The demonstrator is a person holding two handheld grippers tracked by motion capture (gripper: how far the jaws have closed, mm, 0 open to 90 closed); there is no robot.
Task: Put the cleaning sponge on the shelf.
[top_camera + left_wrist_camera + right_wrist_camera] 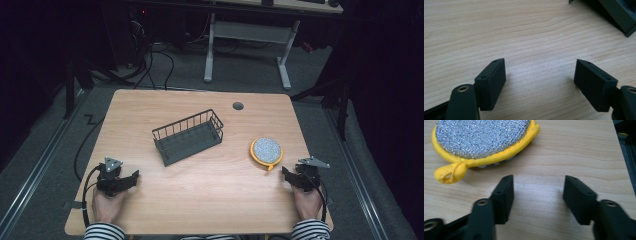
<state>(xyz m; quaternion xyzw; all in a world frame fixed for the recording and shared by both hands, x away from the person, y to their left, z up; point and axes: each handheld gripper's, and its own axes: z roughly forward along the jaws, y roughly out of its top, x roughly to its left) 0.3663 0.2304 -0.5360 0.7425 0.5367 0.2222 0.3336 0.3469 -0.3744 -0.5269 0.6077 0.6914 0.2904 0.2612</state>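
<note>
The scouring pad (266, 150), a round silver mesh disc with a yellow fabric rim and a small yellow loop, lies flat on the wooden table (200, 190). We take the wire basket (188, 136) as our landmark: the pad sits to its right, apart from it, near the table's right edge. We hold the right gripper (286, 173) just beside the pad, on its near side; in the right gripper view the jaws stand apart over bare wood, gripping nothing, with the pad's loop (447, 173) just beyond the left jaw. We hold the left gripper (131, 178) well to the near left of the basket, jaws released wide, nothing between them.
</note>
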